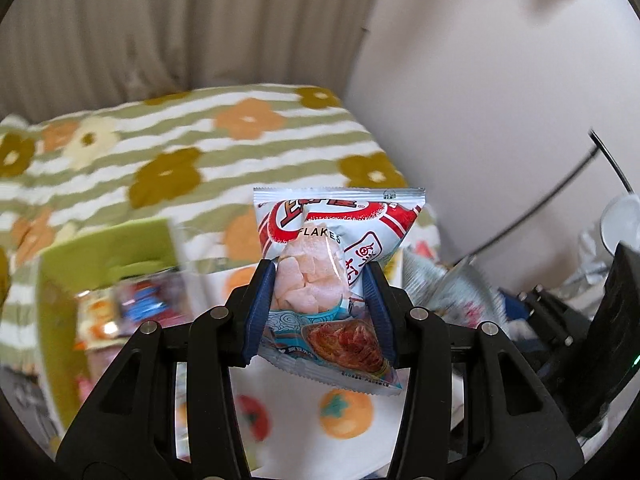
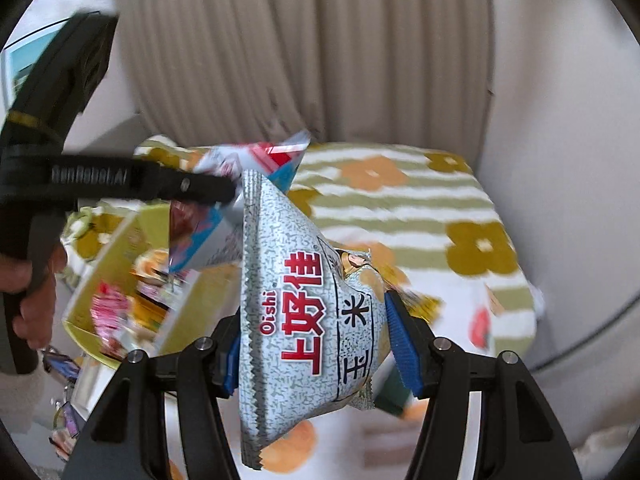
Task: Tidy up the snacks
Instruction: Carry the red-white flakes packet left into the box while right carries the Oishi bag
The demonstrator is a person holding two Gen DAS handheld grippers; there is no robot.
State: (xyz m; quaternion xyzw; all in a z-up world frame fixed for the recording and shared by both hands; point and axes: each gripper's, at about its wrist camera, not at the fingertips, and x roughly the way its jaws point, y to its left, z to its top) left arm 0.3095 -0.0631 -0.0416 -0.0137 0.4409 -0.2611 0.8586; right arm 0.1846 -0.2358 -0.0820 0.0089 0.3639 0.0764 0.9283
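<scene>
Snack packets fill both views, one in each gripper. At the centre of the left wrist view, the left gripper (image 1: 318, 300) is clamped on a white and red flakes packet (image 1: 336, 264), its blue pads (image 1: 260, 304) pressing the bag's sides so it stands upright between them, above a fruit-print cloth (image 1: 348, 416). Left of it, blurred, a green box (image 1: 108, 256) holds more packets. Behind lies a striped floral blanket (image 1: 180, 152), with a beige curtain (image 1: 160, 28) in the upper frame. In the right wrist view, the right gripper (image 2: 316, 344) is closed on a grey speckled Oishi packet (image 2: 296, 300), held at centre with its long side running top to bottom. In the upper left of that view the left gripper (image 2: 224, 190) appears from the side, carrying the flakes packet (image 2: 248, 184) over the green box (image 2: 116, 272), with a hand (image 2: 28, 292) on its grip at the left edge.
</scene>
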